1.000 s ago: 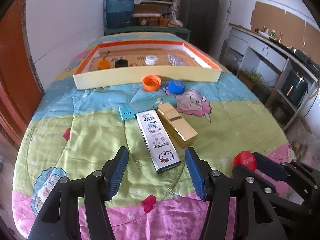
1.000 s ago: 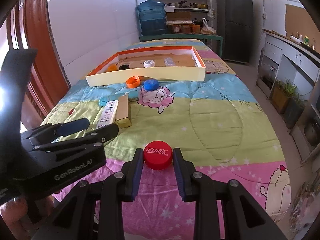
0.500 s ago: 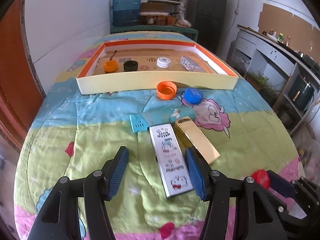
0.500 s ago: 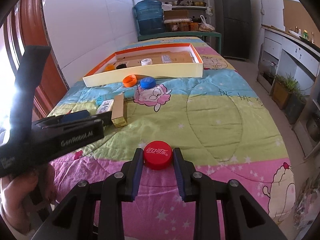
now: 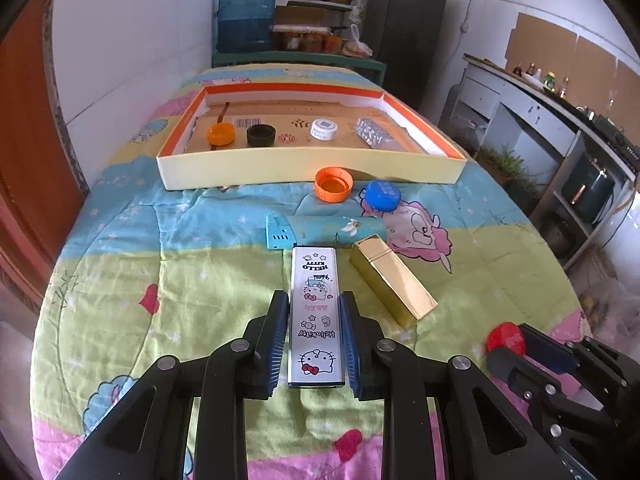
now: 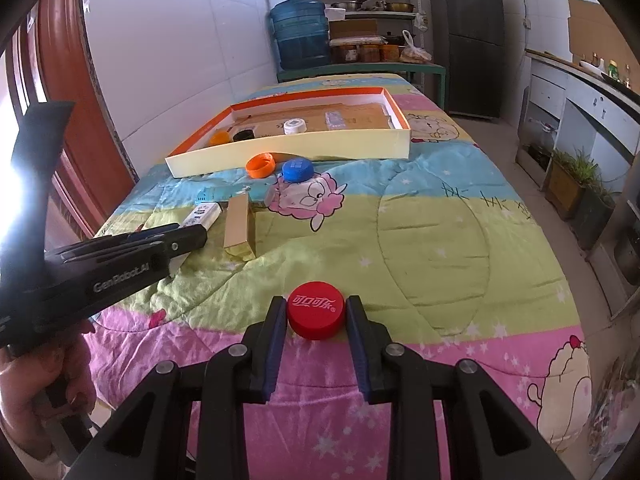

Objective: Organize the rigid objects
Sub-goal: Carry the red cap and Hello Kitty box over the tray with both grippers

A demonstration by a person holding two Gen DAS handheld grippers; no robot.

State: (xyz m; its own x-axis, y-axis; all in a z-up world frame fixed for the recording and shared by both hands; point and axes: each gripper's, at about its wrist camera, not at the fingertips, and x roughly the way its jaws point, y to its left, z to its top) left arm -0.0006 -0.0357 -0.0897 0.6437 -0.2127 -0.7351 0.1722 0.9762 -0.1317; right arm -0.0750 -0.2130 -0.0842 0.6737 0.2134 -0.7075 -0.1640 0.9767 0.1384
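Observation:
My left gripper (image 5: 314, 312) is shut on a long white Hello Kitty box (image 5: 316, 312) that lies on the quilt; its jaws press both long sides. A gold box (image 5: 392, 280) lies just right of it, a teal box (image 5: 320, 232) just beyond. My right gripper (image 6: 316, 312) is shut on a red bottle cap (image 6: 316, 310), also seen in the left wrist view (image 5: 505, 338). An orange cap (image 5: 333, 184) and a blue cap (image 5: 382, 195) lie in front of the orange-rimmed tray (image 5: 312, 170), which holds orange, black and white caps and a blister pack.
The quilt covers a table (image 6: 432, 216) with a wall along its left side. A water jug (image 5: 246, 16) and shelves stand behind the tray. A fridge and counter are at the right. The left gripper (image 6: 120, 256) shows in the right wrist view.
My left gripper moved forward over the Hello Kitty box and shut on it. The right gripper kept hold of the red cap, nearly still.

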